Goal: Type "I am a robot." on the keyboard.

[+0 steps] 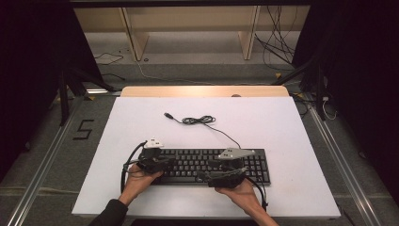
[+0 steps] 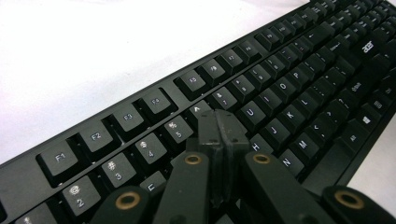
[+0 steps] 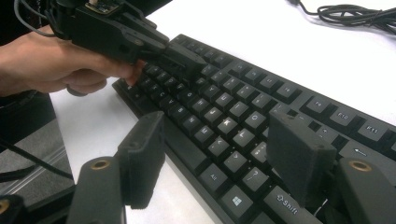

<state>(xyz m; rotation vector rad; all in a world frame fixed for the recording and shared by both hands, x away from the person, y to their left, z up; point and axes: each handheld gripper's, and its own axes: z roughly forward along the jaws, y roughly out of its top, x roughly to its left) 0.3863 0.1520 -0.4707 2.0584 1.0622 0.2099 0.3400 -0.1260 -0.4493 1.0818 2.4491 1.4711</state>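
Note:
A black keyboard [image 1: 207,165] lies near the front of the white tabletop [image 1: 273,127]. Its cable [image 1: 200,120] runs back to a loose coil, with the plug [image 1: 167,115] lying free. My left gripper [image 1: 172,163] is over the keyboard's left half. In the left gripper view it [image 2: 219,126] is shut with nothing between the pads, its tips right over the number and letter keys [image 2: 289,93]. My right gripper [image 1: 204,175] is at the keyboard's front edge, pointing left. Its jaws [image 3: 219,140] stand wide open above the keys [image 3: 224,107], gripping nothing. The left gripper [image 3: 194,59] shows beyond.
The white surface extends to both sides of the keyboard and behind it. A wooden table edge [image 1: 202,91] borders the back. Beyond it are shelf legs [image 1: 134,37] and loose cables [image 1: 277,42] on the floor.

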